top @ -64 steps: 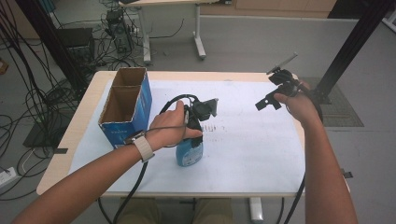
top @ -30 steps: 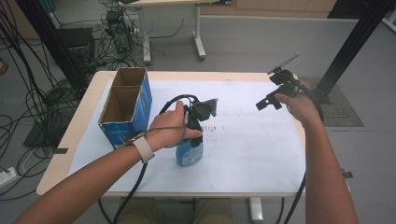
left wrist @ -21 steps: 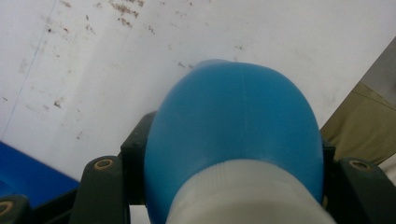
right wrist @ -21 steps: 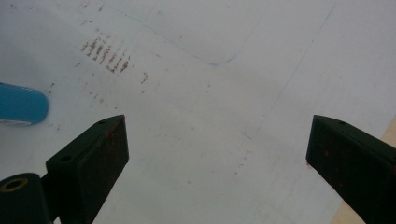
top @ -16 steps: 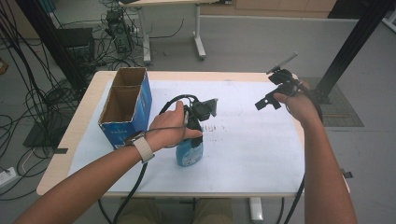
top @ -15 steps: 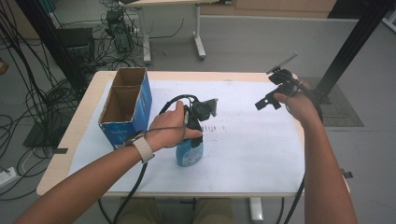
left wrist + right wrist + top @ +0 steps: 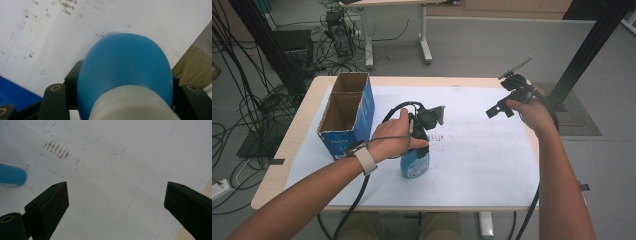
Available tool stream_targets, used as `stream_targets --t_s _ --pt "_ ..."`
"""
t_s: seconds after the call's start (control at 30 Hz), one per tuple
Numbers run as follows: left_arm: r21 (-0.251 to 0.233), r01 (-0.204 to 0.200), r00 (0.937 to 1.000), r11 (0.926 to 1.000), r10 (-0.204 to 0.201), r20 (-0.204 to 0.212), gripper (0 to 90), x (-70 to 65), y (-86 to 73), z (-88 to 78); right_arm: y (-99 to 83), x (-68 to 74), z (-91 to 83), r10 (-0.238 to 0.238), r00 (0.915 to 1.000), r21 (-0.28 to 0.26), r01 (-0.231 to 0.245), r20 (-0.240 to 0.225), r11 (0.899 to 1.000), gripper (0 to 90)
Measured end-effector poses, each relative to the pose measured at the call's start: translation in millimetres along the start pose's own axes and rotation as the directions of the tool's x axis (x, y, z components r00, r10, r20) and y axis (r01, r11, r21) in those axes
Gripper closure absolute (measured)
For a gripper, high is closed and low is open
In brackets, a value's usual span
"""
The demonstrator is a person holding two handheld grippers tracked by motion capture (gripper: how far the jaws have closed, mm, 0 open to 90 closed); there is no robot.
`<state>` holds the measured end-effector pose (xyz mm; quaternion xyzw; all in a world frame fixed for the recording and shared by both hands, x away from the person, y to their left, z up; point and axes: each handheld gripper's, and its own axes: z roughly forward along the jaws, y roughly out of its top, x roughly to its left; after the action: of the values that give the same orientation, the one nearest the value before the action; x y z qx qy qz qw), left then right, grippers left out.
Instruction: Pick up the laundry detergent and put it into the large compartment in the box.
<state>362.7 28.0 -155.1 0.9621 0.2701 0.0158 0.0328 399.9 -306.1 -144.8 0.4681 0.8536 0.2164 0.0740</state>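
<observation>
High view: nothing has shifted; left hand-held gripper (image 7: 422, 145) stays clamped on blue bottle (image 7: 414, 164), right hand-held gripper (image 7: 502, 106) spread apart, idle.

The left tongs (image 7: 420, 145) clamp a blue bottle (image 7: 414, 163) upright on the white sheet (image 7: 472, 155), beside a cardboard box (image 7: 346, 114).

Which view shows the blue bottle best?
The high view: the blue bottle stands upright on the white sheet, the left gripper clamped at its top. The left gripper view gives a blurred close-up of its shoulder and white neck between the jaws. The right gripper view catches a blue sliver.
</observation>
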Motion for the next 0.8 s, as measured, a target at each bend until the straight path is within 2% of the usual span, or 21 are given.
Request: stream_targets --t_s 0.8 --pt "-0.003 0.013 0.9999 0.9999 -0.013 0.007 39.1 1.7 -0.9 -0.4 -1.7 0.3 -0.9 0.002 1.0000 -0.002 -0.002 -0.002 1.000 5.6"
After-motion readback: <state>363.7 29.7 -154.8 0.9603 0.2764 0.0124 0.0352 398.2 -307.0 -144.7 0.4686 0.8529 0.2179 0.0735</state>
